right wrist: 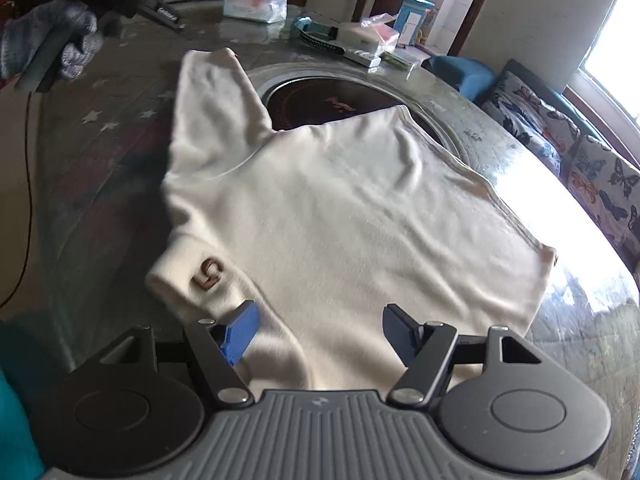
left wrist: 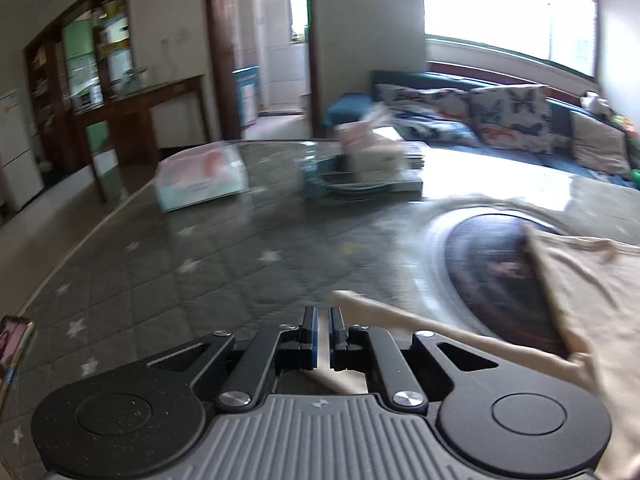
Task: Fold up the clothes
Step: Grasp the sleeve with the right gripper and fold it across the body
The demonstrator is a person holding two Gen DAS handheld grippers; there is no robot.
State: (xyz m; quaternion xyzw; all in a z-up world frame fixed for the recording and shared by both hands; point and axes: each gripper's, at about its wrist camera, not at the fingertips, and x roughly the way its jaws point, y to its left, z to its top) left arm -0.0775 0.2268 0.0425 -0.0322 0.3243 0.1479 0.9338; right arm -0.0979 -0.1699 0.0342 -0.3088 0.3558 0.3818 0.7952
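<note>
Left wrist view: left gripper point(left wrist: 323, 334) low over the bench point(left wrist: 192, 264), jaws drawn nearly together with only a thin slit between the blue pads. A strip of the cream shirt point(left wrist: 592, 280) running from under the jaws off to the right; probably pinched between them, though blur and the angle leave that unsure. Rest of the shirt draped at the right edge, partly over a dark round hotplate point(left wrist: 488, 264) sunk in the bench top. Star-patterned grey cover across the bench. Farther back, a soft packet of tissues point(left wrist: 200, 178), a blurred stack of boxes point(left wrist: 372, 152), and beyond them a sofa point(left wrist: 500, 116) with butterfly cushions under a bright window.

Right wrist view: right gripper point(right wrist: 320, 334) hovering just above the near edge of the shirt point(right wrist: 340, 216), jaws spread wide and empty, cloth showing between them. Shirt lying mostly flat on the bench point(right wrist: 100, 152), one sleeve point(right wrist: 208, 92) stretched away toward the far left, a folded-in sleeve near the left jaw bearing a brown emblem point(right wrist: 208, 274). Far edge of the shirt overlapping the hotplate point(right wrist: 320, 100). Tissue packet point(right wrist: 256, 6) and small boxes at the far side; a grey knitted garment point(right wrist: 60, 40) bunched at the upper left.
</note>
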